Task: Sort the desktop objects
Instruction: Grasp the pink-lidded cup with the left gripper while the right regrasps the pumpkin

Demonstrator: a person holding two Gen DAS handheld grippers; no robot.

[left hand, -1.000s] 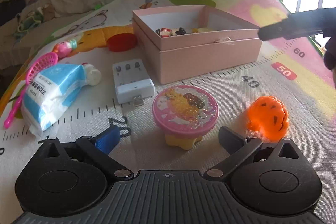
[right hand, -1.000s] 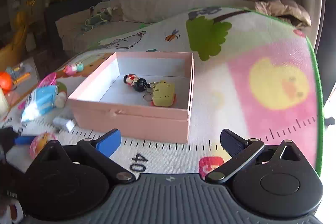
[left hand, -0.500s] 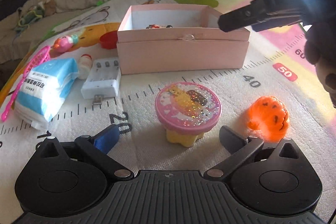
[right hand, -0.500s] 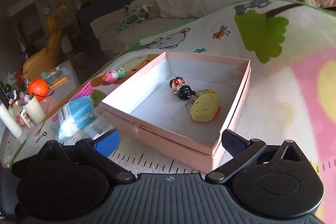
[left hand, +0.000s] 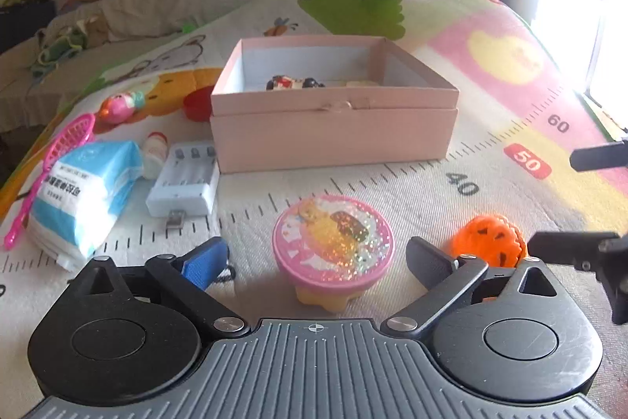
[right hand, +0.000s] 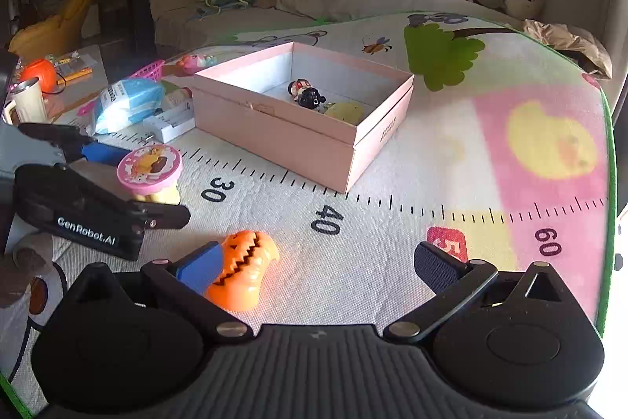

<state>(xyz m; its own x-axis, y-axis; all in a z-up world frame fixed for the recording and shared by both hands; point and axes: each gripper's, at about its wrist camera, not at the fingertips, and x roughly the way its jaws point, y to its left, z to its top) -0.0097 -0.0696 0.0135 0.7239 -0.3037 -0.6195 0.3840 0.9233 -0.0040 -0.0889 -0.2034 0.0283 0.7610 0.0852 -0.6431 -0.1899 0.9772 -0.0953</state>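
Note:
A pink-lidded yellow cup [left hand: 333,242] stands on the play mat between the fingers of my left gripper [left hand: 317,262]. Its jaws are closing, and the pads stand clear of the cup on both sides. An orange pumpkin toy [right hand: 243,269] lies by the blue left fingertip of my right gripper [right hand: 318,268], which is open and touches nothing. The right wrist view shows the left gripper [right hand: 149,183] around the cup [right hand: 151,169]. Behind stands an open pink box [left hand: 333,136] holding a small figurine [right hand: 306,93] and a yellow toy [right hand: 345,112].
Left of the box lie a blue tissue pack [left hand: 82,191], a white battery charger [left hand: 184,183], a small bottle [left hand: 155,152], a pink scoop [left hand: 59,152], a red lid [left hand: 196,105] and a pink toy [left hand: 117,105]. The mat's green edge [right hand: 608,183] runs along the right.
My right gripper has swung from above the pink box down to the mat beside the orange pumpkin. The left gripper's fingers have drawn slightly inward around the cup.

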